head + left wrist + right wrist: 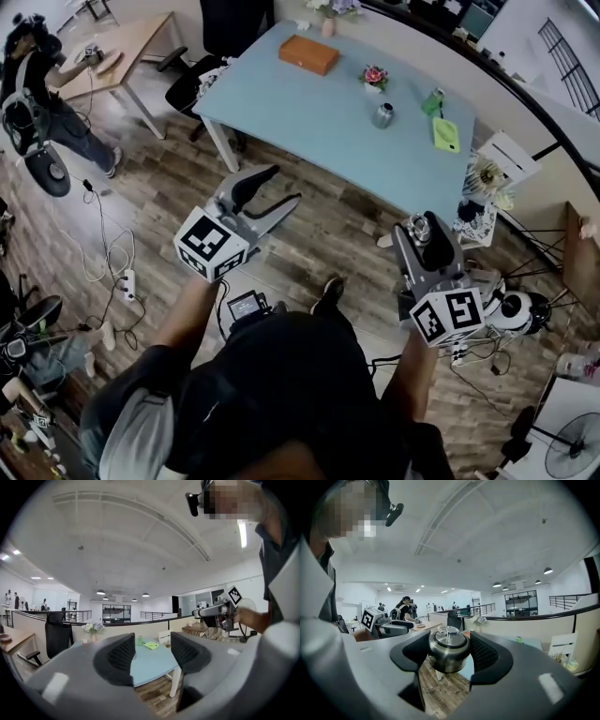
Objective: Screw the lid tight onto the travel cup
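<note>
My right gripper (425,231) is shut on a steel travel cup (448,659), gripped by its sides between the dark pads (483,652). The cup stands upright, and its lid (448,636) with a small wire handle sits on top. In the head view the cup (422,226) shows from above, over the wooden floor in front of the table. My left gripper (284,186) is held up to the left, open, with nothing between its fingers (123,655). Both grippers point toward the light blue table (319,122).
On the table are a wooden box (308,53), a small flower pot (374,76), a steel vessel (382,115), a green can (433,101) and a flat green item (445,134). A black office chair (192,89) stands at the table's left end. Cables lie on the floor (112,253).
</note>
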`<state>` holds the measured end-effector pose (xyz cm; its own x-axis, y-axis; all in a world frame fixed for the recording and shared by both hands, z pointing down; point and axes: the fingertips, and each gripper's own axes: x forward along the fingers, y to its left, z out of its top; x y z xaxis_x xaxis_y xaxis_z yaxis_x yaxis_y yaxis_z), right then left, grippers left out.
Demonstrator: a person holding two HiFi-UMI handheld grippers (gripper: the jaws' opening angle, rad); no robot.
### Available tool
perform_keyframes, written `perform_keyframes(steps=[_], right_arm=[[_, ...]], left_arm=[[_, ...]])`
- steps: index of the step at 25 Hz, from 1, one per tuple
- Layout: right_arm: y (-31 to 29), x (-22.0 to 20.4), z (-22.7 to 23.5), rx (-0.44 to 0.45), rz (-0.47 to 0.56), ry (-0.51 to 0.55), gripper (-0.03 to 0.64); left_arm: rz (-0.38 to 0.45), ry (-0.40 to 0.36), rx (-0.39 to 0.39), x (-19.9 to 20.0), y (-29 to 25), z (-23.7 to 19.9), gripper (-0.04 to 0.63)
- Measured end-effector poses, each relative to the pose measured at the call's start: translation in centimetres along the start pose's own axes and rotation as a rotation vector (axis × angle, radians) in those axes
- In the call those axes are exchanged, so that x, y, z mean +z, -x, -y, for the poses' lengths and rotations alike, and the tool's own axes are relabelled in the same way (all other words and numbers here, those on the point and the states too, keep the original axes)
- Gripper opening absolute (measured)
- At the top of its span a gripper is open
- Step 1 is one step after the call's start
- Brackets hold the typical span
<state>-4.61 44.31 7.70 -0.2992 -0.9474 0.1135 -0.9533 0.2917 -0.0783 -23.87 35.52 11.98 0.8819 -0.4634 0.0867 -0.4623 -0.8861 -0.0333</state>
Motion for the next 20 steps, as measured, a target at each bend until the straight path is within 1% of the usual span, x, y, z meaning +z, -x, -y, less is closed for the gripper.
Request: perform_keyframes(steps=[4, 8, 11, 20], right_arm=[[-2.1, 0.3, 3.2, 0.038, -0.004, -0.008, 0.259], [-4.2, 0.7, 5.9, 0.074, -0.009, -0.011, 0.26], [-5.4, 1.2, 7.7, 0.104, -0.008, -0.011, 0.259], [-7.7, 1.3, 12.9, 0.195, -0.016, -0.026, 0.259]], left_arm=[[-0.014, 0.012, 0.034, 0.2, -2.8, -0.8, 0.287], [-0.013, 0.004, 0.055, 0.9, -5.3, -1.3, 0.287], [-0.023, 0.006, 0.087, 1.0, -6.8, -1.8, 0.287], [-0.047, -0.004, 0.169, 1.6, -10.8, -1.5, 0.287]])
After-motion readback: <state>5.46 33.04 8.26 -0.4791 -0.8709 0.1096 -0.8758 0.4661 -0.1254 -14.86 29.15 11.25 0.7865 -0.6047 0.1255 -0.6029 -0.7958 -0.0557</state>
